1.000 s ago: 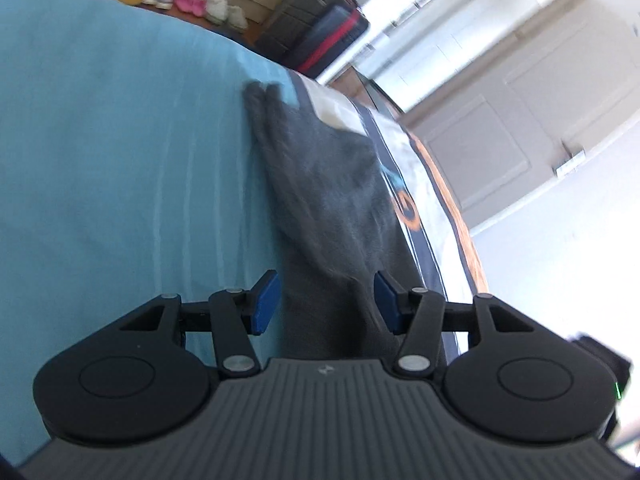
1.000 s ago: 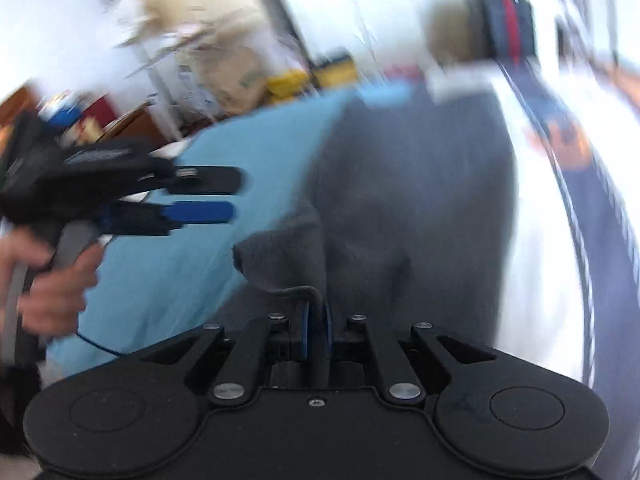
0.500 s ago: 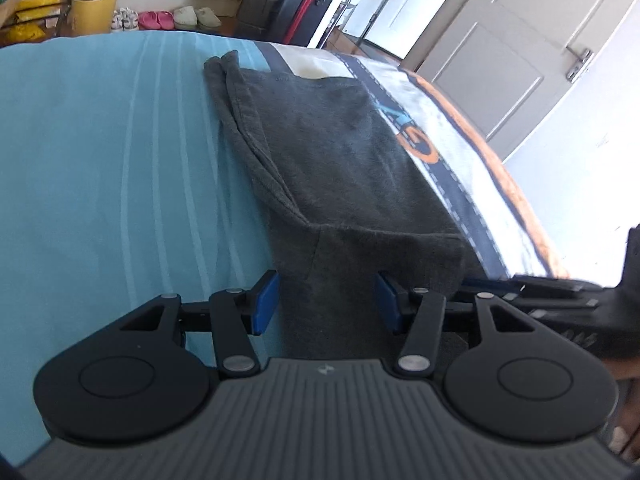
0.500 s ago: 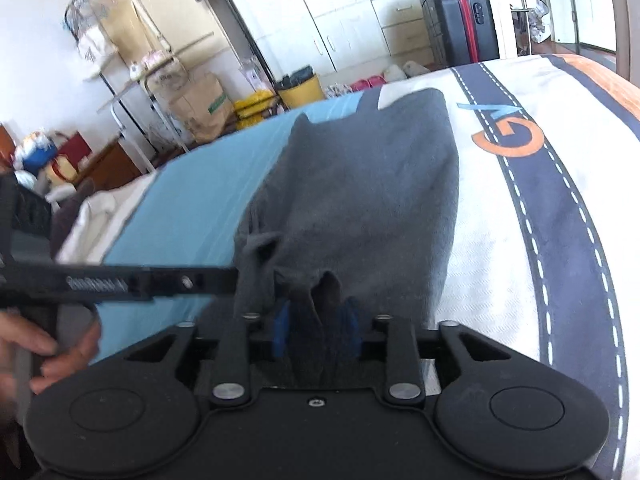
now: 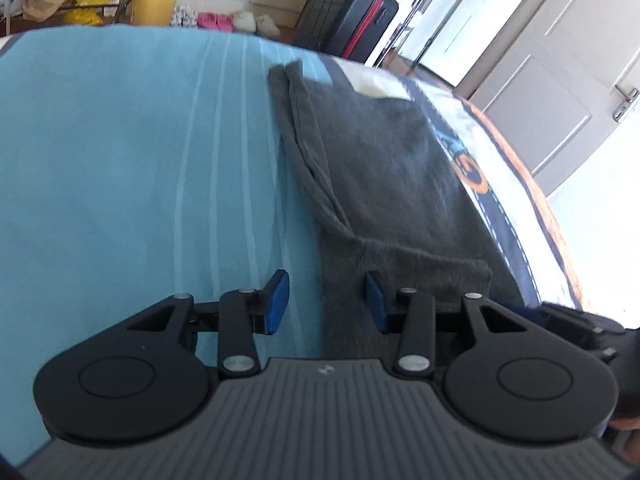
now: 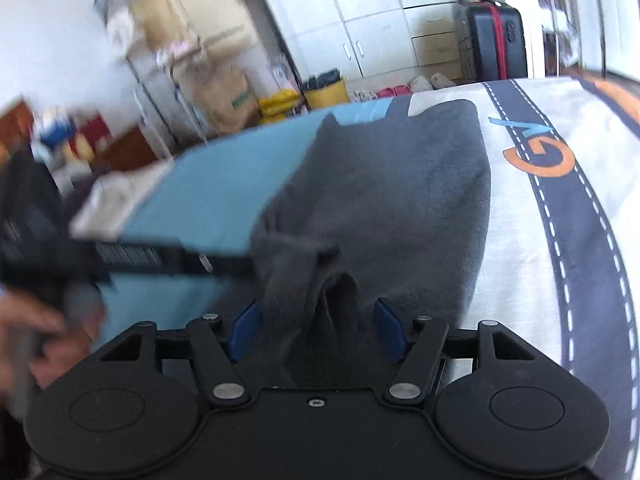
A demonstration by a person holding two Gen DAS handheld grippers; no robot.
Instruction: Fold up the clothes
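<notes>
Garment: a dark grey knit garment lies flat on the bed, lengthwise away from both cameras, its folded edge doubled along the side nearest the blue sheet.
Garment's place: it straddles the seam between the light blue striped sheet and the white bedcover printed with a dark road band and an orange letter.
Near end of garment: a narrower flap lies across the near end in the left wrist view; in the right wrist view the cloth bunches into upright ridges just ahead of the right gripper.
Left gripper: jaws part-spread and closing; the garment's near edge lies under the gap toward the right-hand blue pad, the sheet under the left-hand one; neither pad presses on cloth.
Right gripper: jaws spread and opening; the bunched grey fold stands between the blue pads, which are clear of it on both sides.
Grippers to each other: the left gripper shows as a blurred black bar at the left of the right wrist view, held by a hand, its tip at the garment's edge.
Room beyond the bed: a black suitcase with a red stripe, a yellow bin, shoes on the floor, white cupboards and a white door.
</notes>
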